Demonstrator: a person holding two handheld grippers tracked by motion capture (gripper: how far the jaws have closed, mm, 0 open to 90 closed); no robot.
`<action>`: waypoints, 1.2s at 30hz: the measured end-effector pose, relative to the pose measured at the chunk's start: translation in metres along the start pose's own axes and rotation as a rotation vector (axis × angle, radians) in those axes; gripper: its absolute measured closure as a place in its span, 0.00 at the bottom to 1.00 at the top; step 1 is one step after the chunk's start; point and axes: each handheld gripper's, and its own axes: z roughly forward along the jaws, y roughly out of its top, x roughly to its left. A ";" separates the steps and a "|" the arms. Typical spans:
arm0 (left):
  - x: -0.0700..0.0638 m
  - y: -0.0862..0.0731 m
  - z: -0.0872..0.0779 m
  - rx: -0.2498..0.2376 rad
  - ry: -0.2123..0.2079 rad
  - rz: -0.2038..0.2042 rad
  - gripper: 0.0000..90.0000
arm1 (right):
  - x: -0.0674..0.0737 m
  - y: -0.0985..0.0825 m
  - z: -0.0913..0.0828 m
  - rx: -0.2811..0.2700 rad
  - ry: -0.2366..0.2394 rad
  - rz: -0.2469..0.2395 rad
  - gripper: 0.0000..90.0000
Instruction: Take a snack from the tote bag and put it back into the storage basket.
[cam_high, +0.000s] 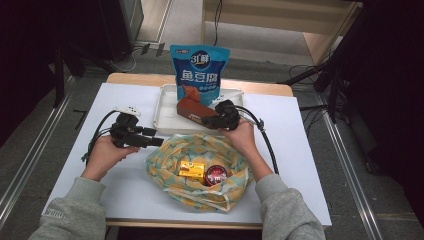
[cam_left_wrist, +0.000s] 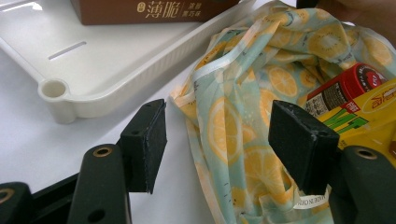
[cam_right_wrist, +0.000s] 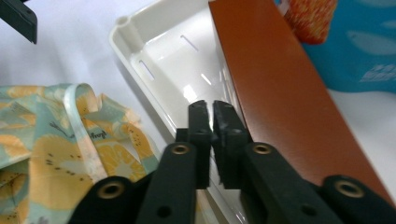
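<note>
A lemon-print cloth bag (cam_high: 170, 155) lies open on the white table, holding a yellow box (cam_high: 191, 170) and a red-lidded can (cam_high: 216, 175). Behind it a white tray (cam_high: 165, 117) carries a long brown box (cam_high: 192, 111), with a blue snack pouch (cam_high: 199, 70) upright at its far edge. My left gripper (cam_high: 159, 138) is open at the bag's left rim; its jaws (cam_left_wrist: 217, 135) frame the cloth (cam_left_wrist: 243, 84) without pressing it. My right gripper (cam_high: 210, 121) is over the tray's near edge beside the brown box (cam_right_wrist: 289, 93), and its jaws (cam_right_wrist: 212, 109) are shut with nothing between them.
White sheet covers the table, with bare room left and right of the bag. The tray's rim (cam_right_wrist: 159, 51) rises just under the right jaws. Cables trail from both grippers. Beyond the table stand dark equipment stands and floor cables.
</note>
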 end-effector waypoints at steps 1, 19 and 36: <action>0.000 0.000 0.000 0.001 0.000 0.001 0.41 | 0.000 0.000 0.001 0.004 -0.002 0.002 1.00; -0.001 0.000 0.000 -0.002 -0.006 0.004 0.41 | -0.019 -0.003 0.017 0.041 -0.050 0.055 0.99; -0.002 0.000 0.001 0.005 -0.010 0.011 0.41 | -0.025 0.006 0.026 0.032 -0.094 0.089 0.98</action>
